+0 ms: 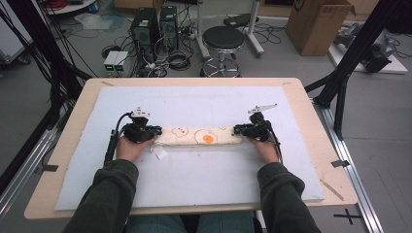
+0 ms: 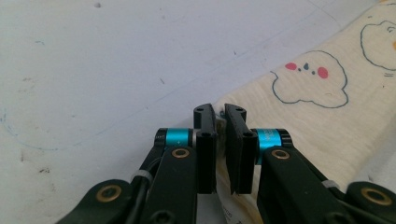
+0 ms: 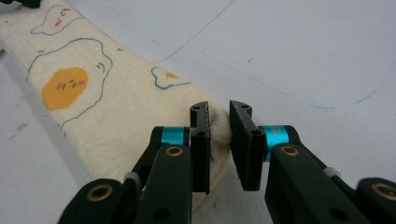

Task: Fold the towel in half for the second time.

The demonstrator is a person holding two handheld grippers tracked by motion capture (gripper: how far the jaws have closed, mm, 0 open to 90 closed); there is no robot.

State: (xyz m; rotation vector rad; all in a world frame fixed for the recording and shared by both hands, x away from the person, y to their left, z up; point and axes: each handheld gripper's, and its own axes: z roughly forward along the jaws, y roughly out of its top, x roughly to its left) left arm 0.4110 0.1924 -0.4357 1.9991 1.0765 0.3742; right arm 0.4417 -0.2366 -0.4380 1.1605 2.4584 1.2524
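A folded cream cloth (image 1: pixel 199 136) printed with fried eggs lies across the middle of the counter (image 1: pixel 68 145), the left gripper (image 1: pixel 156 131) pinching its left end and the right gripper (image 1: pixel 236 129) its right end, fingers nearly closed on fabric.

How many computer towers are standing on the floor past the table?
2: one black tower on the floor beyond the table's far edge, the other tower immediately to its right. More may be hidden outside the frame.

left tool (image 1: pixel 156 131) pinched shut, right tool (image 1: pixel 236 129) likewise
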